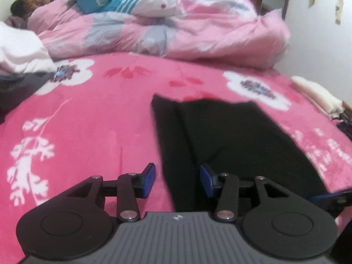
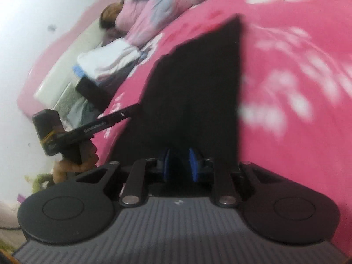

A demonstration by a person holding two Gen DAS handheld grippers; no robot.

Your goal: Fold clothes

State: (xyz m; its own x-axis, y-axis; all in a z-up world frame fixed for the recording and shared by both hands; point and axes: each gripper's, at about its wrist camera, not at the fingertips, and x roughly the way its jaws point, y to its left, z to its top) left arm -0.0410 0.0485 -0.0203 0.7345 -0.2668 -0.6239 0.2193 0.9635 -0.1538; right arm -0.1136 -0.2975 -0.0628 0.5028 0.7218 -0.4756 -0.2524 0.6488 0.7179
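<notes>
A black garment (image 1: pixel 231 136) lies flat on the pink flowered blanket (image 1: pixel 99 121), with one fold line running down its left side. My left gripper (image 1: pixel 178 181) hovers low over the garment's near left edge, its blue pads (image 1: pixel 149 180) wide apart and pressing on nothing. In the right wrist view the same black garment (image 2: pixel 198 83) stretches away from my right gripper (image 2: pixel 179 165). Its blue pads (image 2: pixel 193 165) stand close together with dark cloth bunched between them. The left gripper (image 2: pixel 123 114), held by a hand (image 2: pixel 88 154), reaches the garment's left edge there.
A person (image 1: pixel 33 0) lies under a pale pink quilt (image 1: pixel 176 33) at the far side of the bed. White folded cloth (image 1: pixel 19 52) sits at the left. A cream cloth (image 1: pixel 319 96) lies at the bed's right edge by the white wall (image 1: pixel 319 44).
</notes>
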